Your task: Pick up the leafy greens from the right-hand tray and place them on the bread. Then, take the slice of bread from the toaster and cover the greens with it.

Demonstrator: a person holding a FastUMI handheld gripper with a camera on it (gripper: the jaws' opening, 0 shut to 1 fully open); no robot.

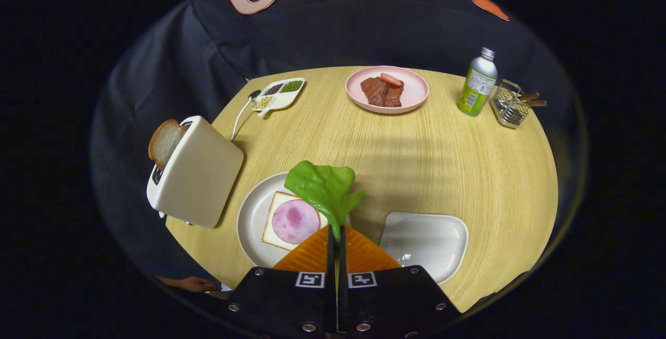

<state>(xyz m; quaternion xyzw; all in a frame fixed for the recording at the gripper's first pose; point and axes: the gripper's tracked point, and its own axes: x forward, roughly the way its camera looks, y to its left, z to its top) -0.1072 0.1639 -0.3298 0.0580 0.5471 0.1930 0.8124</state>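
Observation:
My gripper (336, 234) is shut on the stem of a green lettuce leaf (323, 187), which stands up ahead of the fingers. The leaf hangs over the right edge of a bread slice (274, 224) topped with a round pink ham slice (295, 220), lying on a white round plate (251, 219). To the right of the fingers sits a white tray (426, 240) with nothing in it. Left of the plate stands a cream toaster (197, 172) with a bread slice (164, 142) sticking out of its slot.
Far across the round wooden table (458, 157) are a pink plate (411, 92) with meat and a sausage, a divided dish (278, 94) of grains with a spoon, a green bottle (477, 85) and a wire basket (511, 105). A hand (190, 284) rests at the near table edge.

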